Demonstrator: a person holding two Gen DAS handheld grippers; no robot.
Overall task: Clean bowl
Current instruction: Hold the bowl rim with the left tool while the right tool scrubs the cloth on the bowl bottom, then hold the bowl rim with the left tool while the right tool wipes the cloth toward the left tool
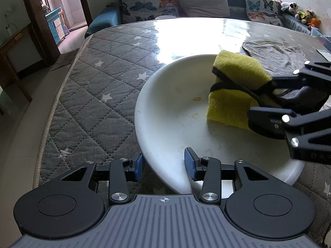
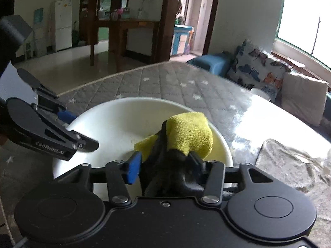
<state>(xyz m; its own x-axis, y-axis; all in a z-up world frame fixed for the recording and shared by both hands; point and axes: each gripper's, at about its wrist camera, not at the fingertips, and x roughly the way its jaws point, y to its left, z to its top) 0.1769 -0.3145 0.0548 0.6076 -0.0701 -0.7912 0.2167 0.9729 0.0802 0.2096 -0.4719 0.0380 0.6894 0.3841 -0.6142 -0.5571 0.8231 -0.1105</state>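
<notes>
A wide white bowl (image 1: 175, 107) (image 2: 124, 119) sits on the quilted grey table cover, with small brownish stains (image 1: 196, 98) on its inner surface. My left gripper (image 1: 163, 165) (image 2: 78, 130) straddles the bowl's near rim, one blue pad outside and one inside, shut on it. My right gripper (image 1: 262, 97) (image 2: 165, 165) reaches in from the right, shut on a folded yellow cloth (image 1: 238, 70) (image 2: 190, 132) with black trim. The cloth rests against the inside of the bowl on its right half.
A crumpled grey cloth (image 1: 279, 55) (image 2: 289, 161) lies on the table beyond the bowl. The table's edge (image 1: 62, 86) drops to the floor on the left. Butterfly cushions (image 1: 149, 0) line a sofa behind the table, and soft toys (image 1: 300, 12) sit at the far right.
</notes>
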